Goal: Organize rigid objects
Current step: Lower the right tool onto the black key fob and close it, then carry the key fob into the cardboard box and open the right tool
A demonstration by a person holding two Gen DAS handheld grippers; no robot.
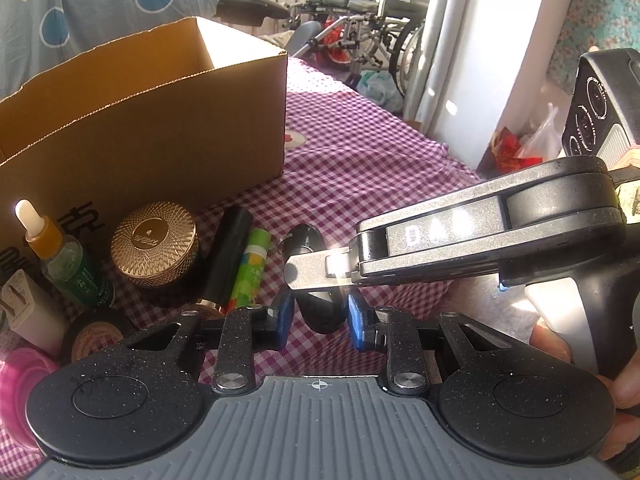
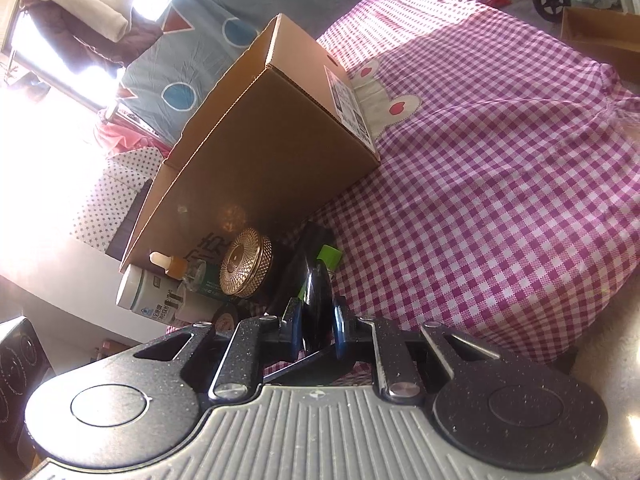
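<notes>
left gripper (image 1: 318, 316): our blue pads sit narrow on either side of a glossy black cylinder (image 1: 316, 280) that lies on the cloth; pads look pressed to its sides, so we read it as a grip.
right gripper (image 2: 316, 322): comes in from the right in the left wrist view, its silver fingertips (image 1: 308, 274) closed across the same black cylinder further along. In its own view the blue pads pinch the black body between them, gap narrow.
black cylinder: on the checked cloth (image 1: 360, 152), just in front of the box, both grippers on it at once. One end shows a small metal ring or loop; we cannot tell what the item is.
cardboard box (image 1: 160, 120): open top, standing on the cloth behind the clutter; inside not visible to us.
neighbours: green tube (image 1: 250, 268) and a black stick (image 1: 228, 256) lie just left of the cylinder, side by side. Gold-lidded jar (image 1: 154, 244) left of those, near the box wall. Dropper bottle (image 1: 60, 256) leans at far left, white plug adapter (image 1: 28, 312) and a tape roll (image 1: 98, 338) below it, something pink (image 1: 20, 376) at the edge.
white bottle (image 2: 150, 292): on its side beside the dropper bottle, seen in the right wrist view only.
hand (image 1: 560, 344): fingers wrapped on the right gripper's handle, right edge of the left wrist view.
background: wheelchair (image 1: 360, 20) beyond the bed, blue patterned sheet (image 2: 224, 28) behind the box.
</notes>
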